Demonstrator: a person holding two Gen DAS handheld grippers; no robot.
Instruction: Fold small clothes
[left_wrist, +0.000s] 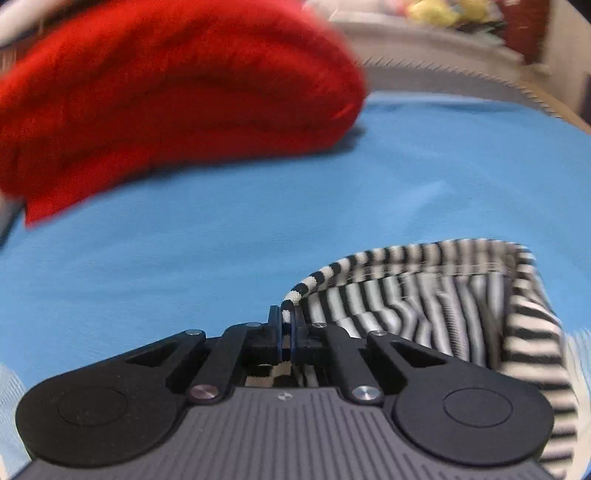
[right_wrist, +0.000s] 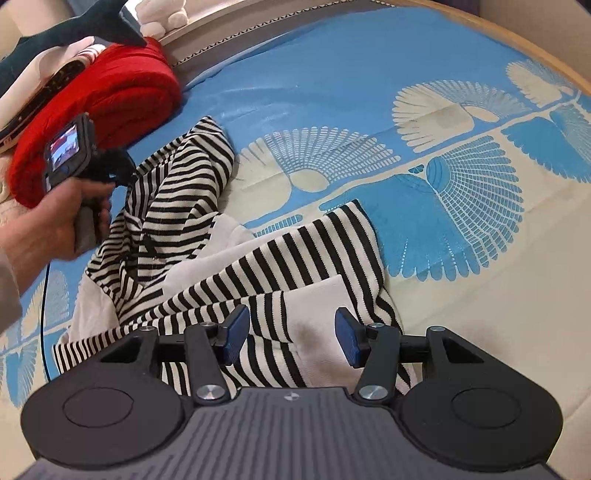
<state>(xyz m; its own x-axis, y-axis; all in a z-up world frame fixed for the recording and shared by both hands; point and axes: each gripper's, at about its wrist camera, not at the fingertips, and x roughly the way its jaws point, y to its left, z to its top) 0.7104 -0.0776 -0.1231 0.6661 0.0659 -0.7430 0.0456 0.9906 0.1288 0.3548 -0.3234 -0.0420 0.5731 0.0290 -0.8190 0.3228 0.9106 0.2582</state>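
A black-and-white striped garment (right_wrist: 207, 236) lies crumpled on the blue and cream bedspread (right_wrist: 369, 74). My left gripper (left_wrist: 286, 321) is shut on the striped garment's edge (left_wrist: 424, 295) and lifts it off the bed. In the right wrist view the left gripper (right_wrist: 122, 166) shows in the person's hand, holding the garment's far part up. My right gripper (right_wrist: 291, 338) is open, its blue pads (right_wrist: 234, 334) just above the garment's near part, with a white patch between them.
A folded red blanket (left_wrist: 166, 92) lies at the far left of the bed, also seen in the right wrist view (right_wrist: 110, 99). A plush shark (right_wrist: 74, 26) and white items rest on it. The bed's wooden edge (right_wrist: 546, 48) curves at the right.
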